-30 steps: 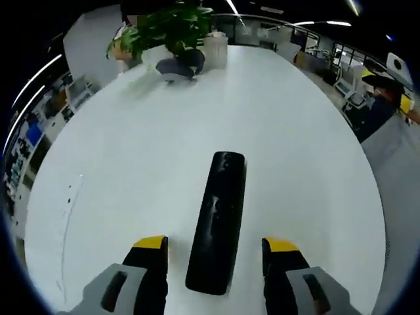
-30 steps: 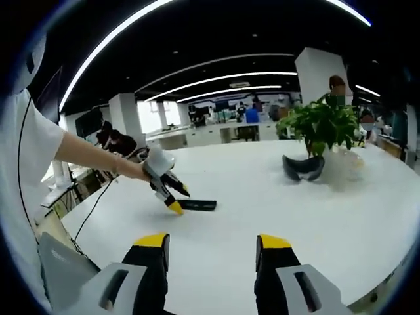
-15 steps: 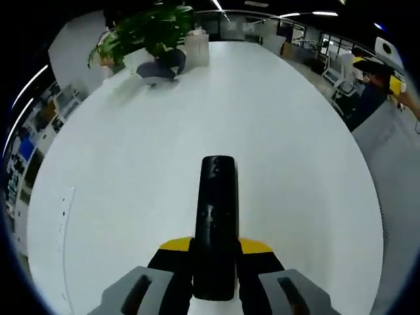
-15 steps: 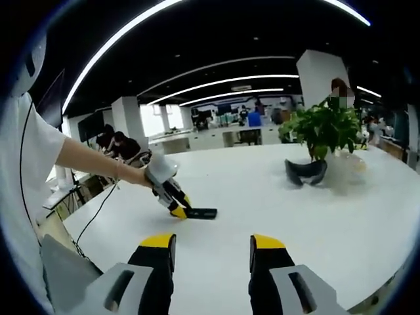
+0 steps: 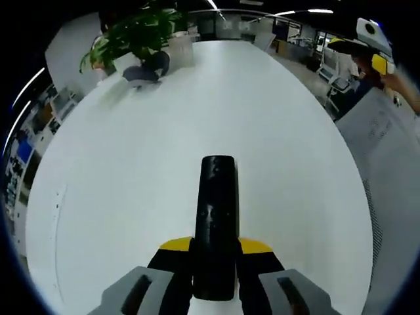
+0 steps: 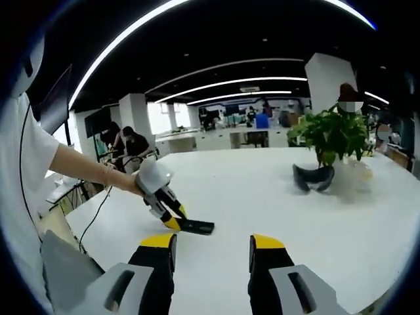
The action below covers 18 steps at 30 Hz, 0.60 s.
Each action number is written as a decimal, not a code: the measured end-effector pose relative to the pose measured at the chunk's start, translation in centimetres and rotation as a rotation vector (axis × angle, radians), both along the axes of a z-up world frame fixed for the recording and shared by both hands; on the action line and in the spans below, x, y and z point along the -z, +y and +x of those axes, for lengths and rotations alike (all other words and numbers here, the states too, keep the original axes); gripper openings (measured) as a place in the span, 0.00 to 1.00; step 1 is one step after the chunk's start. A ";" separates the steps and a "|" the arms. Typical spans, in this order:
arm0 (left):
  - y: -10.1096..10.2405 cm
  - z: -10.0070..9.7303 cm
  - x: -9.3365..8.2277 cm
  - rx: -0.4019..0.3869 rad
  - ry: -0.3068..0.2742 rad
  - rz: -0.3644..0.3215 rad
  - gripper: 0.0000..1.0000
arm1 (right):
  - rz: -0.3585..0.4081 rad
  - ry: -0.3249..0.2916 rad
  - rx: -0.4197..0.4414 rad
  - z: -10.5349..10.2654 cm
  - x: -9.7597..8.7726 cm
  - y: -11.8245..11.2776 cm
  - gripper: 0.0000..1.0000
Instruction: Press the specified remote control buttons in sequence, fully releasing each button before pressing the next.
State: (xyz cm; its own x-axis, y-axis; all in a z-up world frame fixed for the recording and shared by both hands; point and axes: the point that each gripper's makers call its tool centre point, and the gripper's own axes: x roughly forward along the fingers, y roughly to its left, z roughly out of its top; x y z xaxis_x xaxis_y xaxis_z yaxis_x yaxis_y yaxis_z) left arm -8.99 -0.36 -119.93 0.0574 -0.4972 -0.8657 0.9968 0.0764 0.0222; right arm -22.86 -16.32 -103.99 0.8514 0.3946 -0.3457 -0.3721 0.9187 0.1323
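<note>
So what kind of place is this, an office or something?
Most likely an open-plan office: a big white table with a potted plant, long ceiling light strips, and people at desks in the background.

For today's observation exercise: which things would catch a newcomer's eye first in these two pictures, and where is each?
First, the long black remote control, clamped at its near end between the yellow-tipped jaws of the left gripper, on the big white table. In the right gripper view, the right gripper hangs with jaws apart, holding nothing. At the table's far end stands a leafy green potted plant.
</note>
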 end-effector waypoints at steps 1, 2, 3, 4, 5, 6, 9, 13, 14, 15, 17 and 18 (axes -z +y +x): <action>0.1 -0.6 0.0 0.004 -0.001 0.000 0.24 | -0.004 -0.002 -0.008 0.0 -0.1 0.2 0.42; 0.2 -1.1 0.0 0.008 -0.004 0.002 0.24 | -0.006 -0.003 -0.015 0.1 -0.1 0.4 0.42; 0.3 -1.7 0.0 0.019 -0.008 0.004 0.24 | -0.009 -0.002 -0.023 0.1 -0.1 0.6 0.41; 0.4 -2.1 0.0 0.021 -0.011 0.004 0.24 | -0.015 0.001 -0.034 0.1 -0.1 0.9 0.41; 0.4 -2.6 0.0 0.017 -0.011 0.003 0.24 | -0.021 0.002 -0.040 0.2 0.0 0.9 0.41; 0.4 -3.0 0.0 0.011 -0.009 -0.001 0.24 | -0.028 0.003 -0.052 0.2 0.0 1.2 0.41; 0.5 -4.2 -0.1 -0.001 -0.005 -0.013 0.24 | -0.039 0.003 -0.074 0.1 -0.1 1.9 0.41; 0.9 -6.2 -0.1 0.015 -0.012 -0.007 0.24 | -0.046 0.010 -0.107 -0.2 0.0 3.0 0.41; 1.0 -6.8 -0.1 0.020 -0.009 -0.006 0.24 | -0.050 0.015 -0.120 -0.3 0.2 3.4 0.40; 1.1 -7.2 -0.1 0.020 -0.009 -0.007 0.24 | -0.055 0.021 -0.129 -0.4 0.3 3.6 0.40; 1.4 -8.2 -0.2 0.022 -0.007 -0.011 0.24 | -0.072 0.024 -0.150 -0.5 0.4 4.2 0.39; 1.5 -8.7 -0.1 0.016 -0.005 -0.014 0.24 | -0.074 0.026 -0.160 -0.6 0.3 4.5 0.39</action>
